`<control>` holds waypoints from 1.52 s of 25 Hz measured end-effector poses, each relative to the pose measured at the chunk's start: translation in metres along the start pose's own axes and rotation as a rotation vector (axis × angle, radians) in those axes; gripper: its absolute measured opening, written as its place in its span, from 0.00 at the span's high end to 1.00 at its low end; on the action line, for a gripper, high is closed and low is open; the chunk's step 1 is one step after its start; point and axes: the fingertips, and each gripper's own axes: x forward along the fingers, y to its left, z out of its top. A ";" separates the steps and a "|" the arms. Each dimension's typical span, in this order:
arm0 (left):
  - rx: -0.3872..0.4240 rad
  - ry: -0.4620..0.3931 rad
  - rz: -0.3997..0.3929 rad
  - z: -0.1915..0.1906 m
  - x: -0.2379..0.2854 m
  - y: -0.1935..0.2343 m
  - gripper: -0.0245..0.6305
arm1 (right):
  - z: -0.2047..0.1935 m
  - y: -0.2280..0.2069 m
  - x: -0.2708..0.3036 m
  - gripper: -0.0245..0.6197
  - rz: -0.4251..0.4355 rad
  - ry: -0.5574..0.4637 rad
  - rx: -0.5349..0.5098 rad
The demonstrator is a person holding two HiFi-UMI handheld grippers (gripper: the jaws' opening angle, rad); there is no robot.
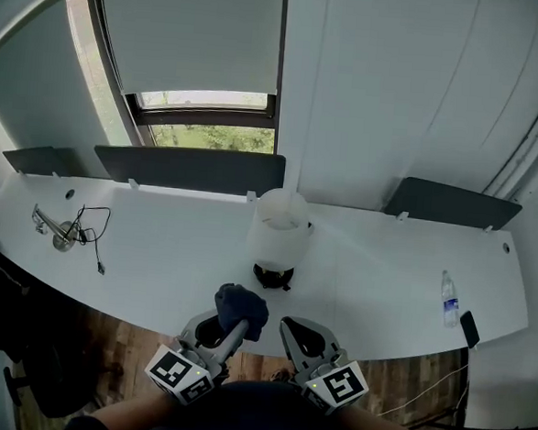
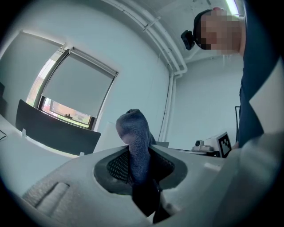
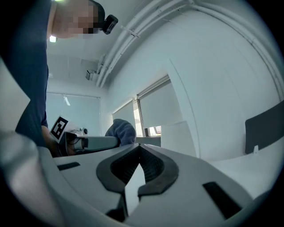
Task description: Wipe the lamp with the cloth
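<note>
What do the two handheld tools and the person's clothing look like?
Both the left tool and right tool are light grey plastic with black textured inner linings and a cube carrying black-and-white square markers. The person wears a dark blue top.

Head view looks down from high over the desk [image 1: 384, 273]; both gripper views sit low, close, aimed toward 12 o'clock; all share the cloth [image 1: 241, 306].

cloth [image 2: 133, 126]: lower end hidden inside left gripper [image 2: 137, 155] | lamp [image 1: 279, 230]: base mostly hidden by its upper part | bottle [image 1: 450, 302]: label too small to read | dark item [image 1: 470, 328] beside it: unidentifiable
</note>
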 end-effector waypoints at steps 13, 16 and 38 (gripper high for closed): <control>-0.039 -0.004 0.078 0.006 0.045 0.044 0.81 | -0.005 -0.046 0.032 0.95 0.022 0.029 0.028; -0.056 0.004 0.060 0.007 0.055 0.057 0.81 | 0.002 -0.055 0.036 0.95 -0.005 0.017 -0.001; -0.120 0.045 -0.004 0.003 0.110 0.114 0.81 | -0.008 -0.068 0.062 0.95 -0.107 0.068 0.019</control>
